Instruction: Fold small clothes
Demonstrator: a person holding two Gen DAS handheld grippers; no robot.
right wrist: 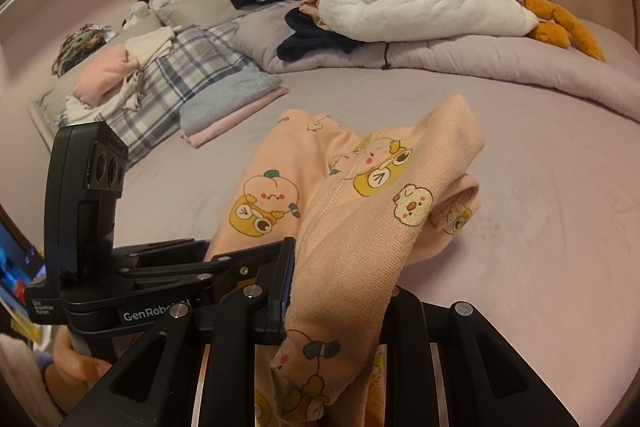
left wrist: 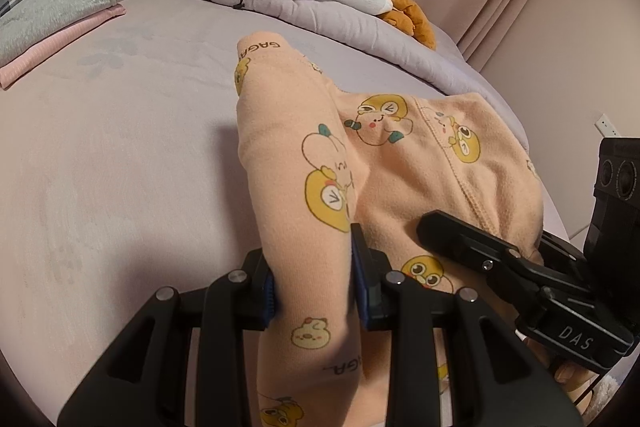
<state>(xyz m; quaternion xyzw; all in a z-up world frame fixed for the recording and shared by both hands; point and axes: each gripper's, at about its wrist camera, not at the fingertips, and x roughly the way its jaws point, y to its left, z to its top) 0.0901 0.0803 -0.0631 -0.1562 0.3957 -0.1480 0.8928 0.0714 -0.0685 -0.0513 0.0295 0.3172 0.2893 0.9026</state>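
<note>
Both claws are clamped on the same peach pyjama piece [left wrist: 400, 163] printed with yellow cartoon animals. The left claw [left wrist: 312, 287] pinches a rolled leg or sleeve of it narrowly between its blue pads, and the cloth runs forward from there, draped down to the bed [left wrist: 120, 147] ahead. The right claw [right wrist: 336, 291] grips another bunched edge; its left pad presses the fabric, while the right finger is hidden behind the cloth. The two claws sit close beside each other, the right one just to the right of the left.

The main risk, as I judge it, is the fold going crooked. Each claw holds a thick bunch, not a flat hem, so layers may slip out unevenly when the cloth is laid down. The loose cuff [right wrist: 456, 203] hanging ahead of the right claw could tuck under and leave a lump. Pulling the claws apart might also drag the garment toward the folded pile [right wrist: 232, 107] ahead and to the left.
</note>
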